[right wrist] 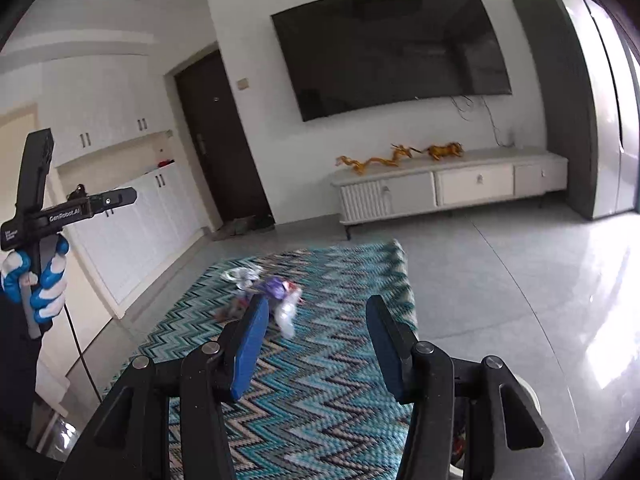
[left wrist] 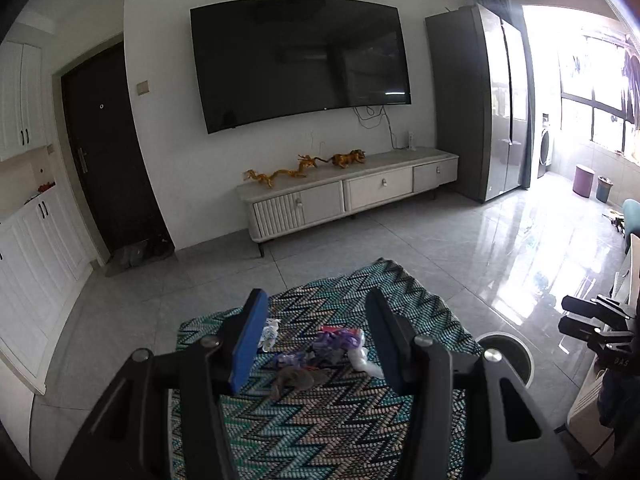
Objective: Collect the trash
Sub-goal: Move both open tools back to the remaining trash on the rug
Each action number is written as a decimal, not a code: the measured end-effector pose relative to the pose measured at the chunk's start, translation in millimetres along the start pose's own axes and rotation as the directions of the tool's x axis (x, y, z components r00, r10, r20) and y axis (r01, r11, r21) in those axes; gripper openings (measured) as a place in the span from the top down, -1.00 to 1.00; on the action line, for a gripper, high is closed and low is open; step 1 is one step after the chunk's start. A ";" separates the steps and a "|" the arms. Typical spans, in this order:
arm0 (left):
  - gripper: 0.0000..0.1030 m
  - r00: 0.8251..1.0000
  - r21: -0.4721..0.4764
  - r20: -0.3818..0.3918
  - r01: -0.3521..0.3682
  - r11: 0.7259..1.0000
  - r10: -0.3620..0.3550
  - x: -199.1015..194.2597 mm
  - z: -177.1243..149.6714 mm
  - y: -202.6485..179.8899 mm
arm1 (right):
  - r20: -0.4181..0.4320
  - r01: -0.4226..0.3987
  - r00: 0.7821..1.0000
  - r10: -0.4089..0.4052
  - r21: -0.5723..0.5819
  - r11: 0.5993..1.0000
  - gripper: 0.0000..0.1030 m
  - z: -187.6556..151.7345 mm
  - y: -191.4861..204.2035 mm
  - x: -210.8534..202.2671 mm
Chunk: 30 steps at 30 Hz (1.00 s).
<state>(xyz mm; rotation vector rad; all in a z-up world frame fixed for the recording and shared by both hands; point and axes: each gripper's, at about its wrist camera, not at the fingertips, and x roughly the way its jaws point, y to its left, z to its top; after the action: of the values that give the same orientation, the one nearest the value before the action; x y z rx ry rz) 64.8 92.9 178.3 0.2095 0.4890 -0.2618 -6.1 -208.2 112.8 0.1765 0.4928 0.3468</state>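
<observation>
- Above the zigzag rug (left wrist: 320, 420), left gripper (left wrist: 316, 340) fingers spread wide, empty, framing the trash pile (left wrist: 320, 348).
- Right gripper (right wrist: 316, 340) likewise spread, empty; pile blurred there.

A large black wall-mounted television (left wrist: 300, 62) hangs above a long pale low cabinet (left wrist: 348, 192) on glossy grey floor tiles (left wrist: 460, 248); daylight glares through the window (left wrist: 592, 92) (probably a balcony).

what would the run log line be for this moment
phase: approach | left gripper: open, empty | right gripper: open, empty | trash pile: on zigzag rug | bin: beside rug
</observation>
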 end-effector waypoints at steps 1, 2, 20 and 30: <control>0.04 1.000 0.000 0.006 -0.002 1.000 0.002 -4.9 4.2 4.4 | 0.009 -0.010 1.000 0.010 -0.011 1.000 0.04 7.1 8.3 -0.4; 0.04 1.000 -0.001 0.015 -0.001 1.000 0.001 -11.6 7.9 8.4 | 0.015 -0.016 1.000 0.017 -0.020 1.000 0.04 12.0 12.6 -0.8; -0.15 0.998 -0.195 -0.053 0.020 0.981 -0.030 71.4 -34.2 83.5 | -0.064 -0.090 0.995 0.082 -0.134 0.987 0.04 40.3 67.4 80.7; -0.15 0.960 -0.376 -0.226 0.067 0.924 -0.162 197.0 -116.8 94.7 | -0.236 -0.088 0.969 0.066 -0.084 0.993 0.04 2.6 42.1 193.4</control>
<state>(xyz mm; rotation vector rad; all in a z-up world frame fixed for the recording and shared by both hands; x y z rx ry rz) 209.7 173.9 -5.6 -0.1546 0.7967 -0.2552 142.7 -98.5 42.0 0.0636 0.7017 0.4692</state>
